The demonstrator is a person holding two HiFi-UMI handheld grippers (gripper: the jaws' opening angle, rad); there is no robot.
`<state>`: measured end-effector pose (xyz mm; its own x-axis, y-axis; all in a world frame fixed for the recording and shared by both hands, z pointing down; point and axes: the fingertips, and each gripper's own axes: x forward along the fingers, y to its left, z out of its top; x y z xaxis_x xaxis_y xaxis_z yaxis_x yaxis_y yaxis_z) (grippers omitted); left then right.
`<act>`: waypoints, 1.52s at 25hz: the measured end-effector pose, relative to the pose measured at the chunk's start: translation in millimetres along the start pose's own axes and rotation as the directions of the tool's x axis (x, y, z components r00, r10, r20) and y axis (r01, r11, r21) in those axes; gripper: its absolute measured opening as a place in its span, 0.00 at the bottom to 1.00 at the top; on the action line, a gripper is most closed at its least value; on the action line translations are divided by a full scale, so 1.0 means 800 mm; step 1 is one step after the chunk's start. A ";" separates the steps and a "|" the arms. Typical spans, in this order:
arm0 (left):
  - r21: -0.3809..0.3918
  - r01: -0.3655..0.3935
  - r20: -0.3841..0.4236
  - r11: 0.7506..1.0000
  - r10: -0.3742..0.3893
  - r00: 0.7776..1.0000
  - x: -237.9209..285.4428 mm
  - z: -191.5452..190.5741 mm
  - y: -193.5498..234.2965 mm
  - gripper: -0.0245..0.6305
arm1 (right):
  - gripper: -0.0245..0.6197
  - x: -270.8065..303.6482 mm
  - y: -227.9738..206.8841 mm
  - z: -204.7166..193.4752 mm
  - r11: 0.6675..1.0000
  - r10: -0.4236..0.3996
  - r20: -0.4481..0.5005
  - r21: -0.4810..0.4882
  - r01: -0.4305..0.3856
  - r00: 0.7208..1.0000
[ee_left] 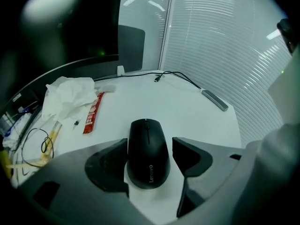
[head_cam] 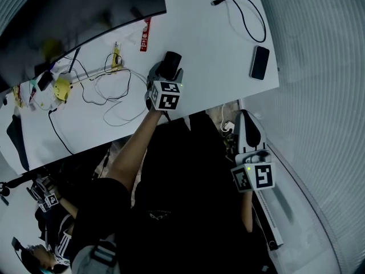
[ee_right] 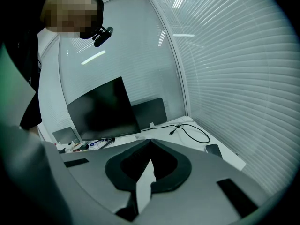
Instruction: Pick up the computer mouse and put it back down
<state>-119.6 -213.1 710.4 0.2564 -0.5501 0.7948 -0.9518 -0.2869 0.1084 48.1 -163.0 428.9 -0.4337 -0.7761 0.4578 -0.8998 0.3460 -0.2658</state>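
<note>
You have two claws in play and one computer mouse (ee_left: 148,149). Your left claw (ee_left: 150,143) stands wide apart, with the black mouse sitting flat on the white counter (ee_left: 187,114) right between its jaws. The left jaw is just beside the mouse's flank, and whether it touches I cannot tell. A clear strip of counter shows between the mouse and the right jaw. Nothing is clamped, so the mouse rests on the counter on its own.

Ahead of that claw and to its left lies one red packet (ee_left: 93,112). Further left there is one crumpled white tissue (ee_left: 65,93), and one tangle of thin wires (ee_left: 40,144) lies nearer the claw on that side. Ahead and to the right lies one dark phone (ee_left: 214,100), and one black cable (ee_left: 180,76) loops across the far end of the counter.

Your right claw (ee_right: 151,142) has its jaws together, tips meeting, with nothing between them. It hangs off the counter's near edge, well apart from the left claw and the mouse. One dark monitor (ee_right: 101,109) stands ahead of it on the counter.
</note>
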 end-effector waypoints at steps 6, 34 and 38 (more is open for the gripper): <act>-0.024 -0.017 -0.034 1.000 0.016 0.999 0.017 -0.006 0.007 0.47 | 0.04 -0.002 -0.001 -0.005 1.000 -0.008 0.001 0.020 0.008 1.000; -0.073 -0.013 -0.047 0.997 0.010 0.999 -0.007 -0.019 -0.015 0.47 | 0.04 -0.032 -0.002 -0.021 0.999 0.024 -0.005 0.040 -0.024 1.000; -0.105 -0.020 -0.030 0.994 0.017 0.999 -0.028 -0.009 -0.021 0.47 | 0.04 -0.034 0.001 -0.010 0.998 0.058 -0.010 0.041 -0.057 0.998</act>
<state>-110.7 -190.2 695.2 0.2355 -0.5312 0.8138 -0.9690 -0.1922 0.1549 58.5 -137.3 423.4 -0.4854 -0.7495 0.4502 -0.8708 0.3682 -0.3258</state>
